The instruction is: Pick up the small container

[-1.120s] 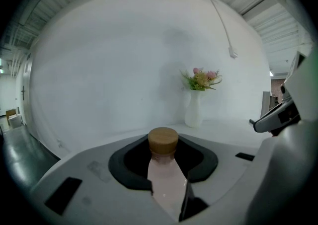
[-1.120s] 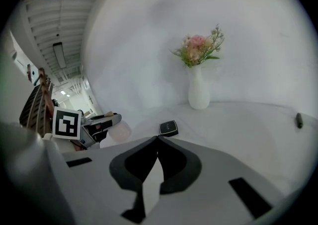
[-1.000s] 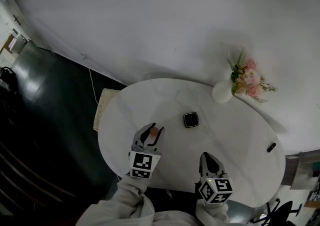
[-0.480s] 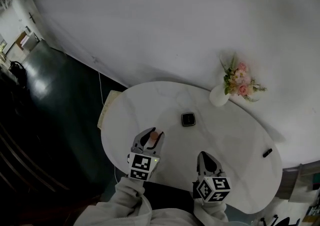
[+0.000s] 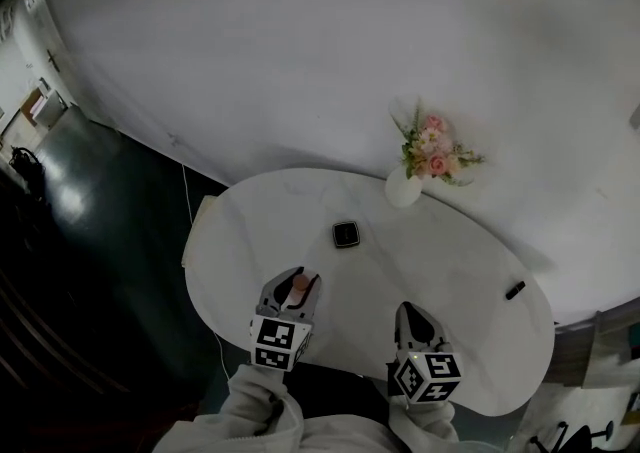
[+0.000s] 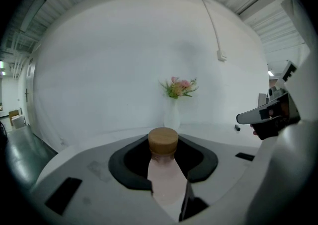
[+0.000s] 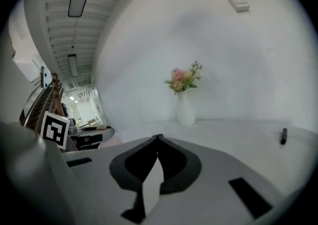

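A small pink container with a round wooden lid [image 6: 163,142] stands upright between the jaws of my left gripper [image 6: 164,162], which is shut on it. In the head view the same container [image 5: 300,283] shows at the tip of the left gripper [image 5: 297,286], over the near left part of the white oval table [image 5: 460,291]. My right gripper [image 5: 413,316] hangs over the table's near edge, its jaws together with nothing between them; the right gripper view shows the tips [image 7: 158,137] meeting.
A white vase of pink flowers [image 5: 415,176] stands at the table's far edge. A small black square object [image 5: 346,234] lies mid-table and a small dark item [image 5: 514,290] lies at the right. A pale mat [image 5: 197,231] sits on the dark floor left of the table.
The head view has swung, so the table, vase and black square have shifted left in the picture. Both grippers keep their places relative to each other; the left still holds the container.
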A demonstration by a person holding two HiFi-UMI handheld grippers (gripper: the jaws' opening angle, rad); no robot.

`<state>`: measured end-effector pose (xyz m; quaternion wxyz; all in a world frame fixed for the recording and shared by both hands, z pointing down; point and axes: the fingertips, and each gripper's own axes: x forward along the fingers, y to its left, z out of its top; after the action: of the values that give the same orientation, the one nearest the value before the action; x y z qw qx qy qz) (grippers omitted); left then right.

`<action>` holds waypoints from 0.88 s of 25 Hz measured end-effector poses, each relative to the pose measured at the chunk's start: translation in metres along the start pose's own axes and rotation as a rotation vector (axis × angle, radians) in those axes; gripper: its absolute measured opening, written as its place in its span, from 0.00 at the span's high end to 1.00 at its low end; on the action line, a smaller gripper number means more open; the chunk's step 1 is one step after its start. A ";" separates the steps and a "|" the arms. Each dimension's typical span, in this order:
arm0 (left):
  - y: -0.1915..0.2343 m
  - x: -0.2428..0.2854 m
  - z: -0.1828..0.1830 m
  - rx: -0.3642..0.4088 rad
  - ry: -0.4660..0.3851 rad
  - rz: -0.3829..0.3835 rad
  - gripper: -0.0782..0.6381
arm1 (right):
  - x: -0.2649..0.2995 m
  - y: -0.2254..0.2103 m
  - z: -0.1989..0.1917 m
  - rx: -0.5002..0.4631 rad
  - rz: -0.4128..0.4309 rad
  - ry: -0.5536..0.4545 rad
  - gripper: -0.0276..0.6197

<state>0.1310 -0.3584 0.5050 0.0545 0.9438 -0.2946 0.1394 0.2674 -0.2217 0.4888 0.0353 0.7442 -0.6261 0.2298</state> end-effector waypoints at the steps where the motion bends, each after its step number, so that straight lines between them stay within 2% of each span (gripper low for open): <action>1: -0.007 0.002 0.001 0.002 -0.003 -0.013 0.72 | -0.006 -0.007 0.001 0.003 -0.018 -0.008 0.88; 7: -0.049 0.015 0.012 0.032 -0.008 -0.109 0.72 | -0.045 -0.056 0.000 0.046 -0.153 -0.050 0.88; 17: -0.122 0.041 0.019 0.095 -0.007 -0.318 0.72 | -0.120 -0.115 -0.010 0.113 -0.411 -0.139 0.88; 22: -0.148 0.042 0.020 0.110 -0.007 -0.382 0.72 | -0.142 -0.128 -0.012 0.109 -0.480 -0.161 0.88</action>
<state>0.2537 -0.2634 0.4957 0.0274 0.9846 -0.1024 0.1393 0.3698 -0.0607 0.4748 -0.0012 0.8883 -0.4190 0.1880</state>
